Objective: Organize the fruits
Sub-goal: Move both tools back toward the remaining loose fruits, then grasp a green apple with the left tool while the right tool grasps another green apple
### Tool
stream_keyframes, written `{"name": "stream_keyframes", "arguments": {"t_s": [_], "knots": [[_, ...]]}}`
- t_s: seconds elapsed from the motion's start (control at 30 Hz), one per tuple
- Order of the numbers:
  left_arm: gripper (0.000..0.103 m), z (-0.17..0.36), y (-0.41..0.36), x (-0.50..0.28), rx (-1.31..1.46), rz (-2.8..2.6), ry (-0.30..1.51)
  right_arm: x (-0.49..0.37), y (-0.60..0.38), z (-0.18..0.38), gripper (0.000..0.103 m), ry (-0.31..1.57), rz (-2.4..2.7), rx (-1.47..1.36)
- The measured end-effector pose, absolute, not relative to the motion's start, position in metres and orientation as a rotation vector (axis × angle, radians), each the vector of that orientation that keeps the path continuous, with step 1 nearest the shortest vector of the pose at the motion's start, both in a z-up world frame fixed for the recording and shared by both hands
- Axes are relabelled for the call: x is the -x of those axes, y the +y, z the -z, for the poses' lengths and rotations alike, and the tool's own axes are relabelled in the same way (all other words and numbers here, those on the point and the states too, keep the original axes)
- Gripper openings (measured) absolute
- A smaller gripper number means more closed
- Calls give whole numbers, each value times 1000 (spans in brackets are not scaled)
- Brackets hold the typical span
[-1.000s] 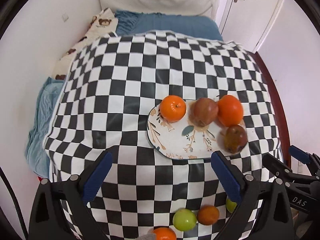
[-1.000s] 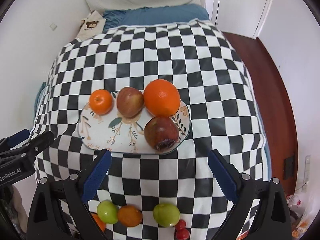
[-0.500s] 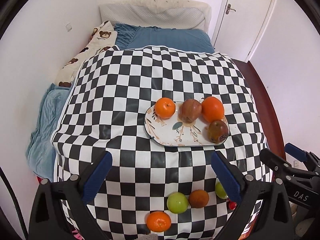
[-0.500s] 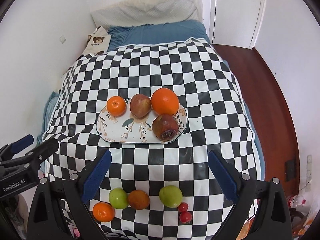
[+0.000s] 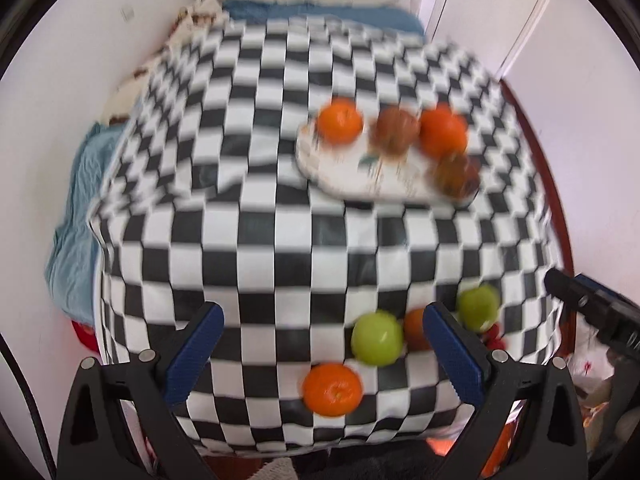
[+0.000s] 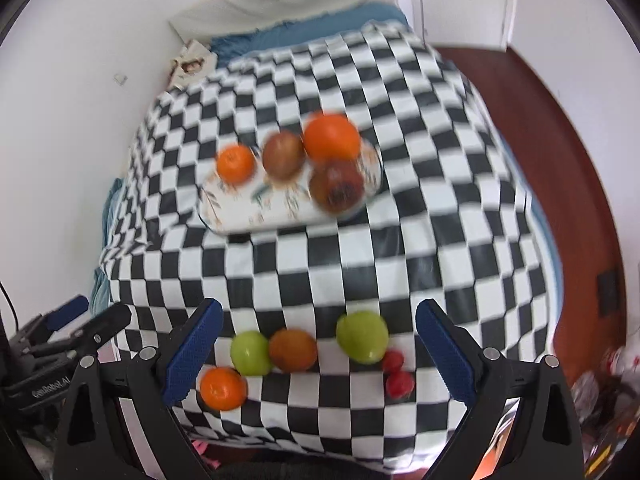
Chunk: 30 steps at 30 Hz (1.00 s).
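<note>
Glossy checkered tablecloth (image 6: 400, 240), glazed floral plate (image 6: 256, 212), matt blue textured tool pads (image 6: 192, 356), polished wood floor (image 6: 560, 128).

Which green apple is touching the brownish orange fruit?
The left green apple, which touches the brownish orange fruit. The other green apple sits apart on the right, beside the small red fruits.

A plate (image 6: 256, 216) lies toward the far middle of the surface (image 6: 440, 240). On it three fruits sit in a row along the back edge (image 6: 235, 163) (image 6: 283, 155) (image 6: 332, 138), and a fourth fruit (image 6: 337, 187) sits in front of the rightmost one. Near the front edge a loose group (image 6: 292, 350) lies on the surface, with what seem to be two small fruits (image 6: 396, 374) at its right end, blurred. A bed (image 6: 304, 28) stands behind.
</note>
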<state>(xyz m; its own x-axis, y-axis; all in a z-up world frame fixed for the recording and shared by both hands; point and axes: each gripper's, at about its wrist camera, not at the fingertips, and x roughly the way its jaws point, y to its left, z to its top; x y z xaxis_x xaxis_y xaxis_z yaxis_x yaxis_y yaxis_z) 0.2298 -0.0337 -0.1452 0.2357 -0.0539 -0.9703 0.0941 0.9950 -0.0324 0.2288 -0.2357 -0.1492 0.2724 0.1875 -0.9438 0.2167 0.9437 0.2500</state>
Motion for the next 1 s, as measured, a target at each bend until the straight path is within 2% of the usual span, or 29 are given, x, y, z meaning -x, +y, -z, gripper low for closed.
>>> {"name": "stream_keyframes", "arguments": {"t_s": [0.17,0.23,0.27,0.33,0.37,0.6,0.67,0.73,0.77,0.9,1.0], "knots": [[102,197,-45,-230,-73,87,1464,-224,-252,206,99,1406,5,-471],[100,212,-52,-233,-87,94,1489,-225,-257,224,92,1438,2,-481],[99,220,-56,-236,-91,102,1508,-226,-260,235,85,1459,5,-486],[89,232,-62,-240,-93,126,1541,-227,-262,247,82,1483,8,-494],[88,240,-66,-242,-100,144,1568,-227,-264,253,80,1492,5,-496],[87,274,-74,-243,2,211,1679,-235,-260,273,79,1550,-29,-484],[75,275,-76,-241,39,229,1669,-239,-257,278,79,1567,-32,-471],[56,276,-80,-237,64,249,1674,-242,-255,287,79,1594,-33,-464],[51,273,-83,-236,64,261,1672,-243,-255,293,79,1607,-37,-470],[48,266,-91,-230,-4,244,1640,-243,-251,316,61,1660,-57,-490],[44,260,-79,-229,-6,222,1623,-243,-249,313,61,1640,-54,-479]]}}
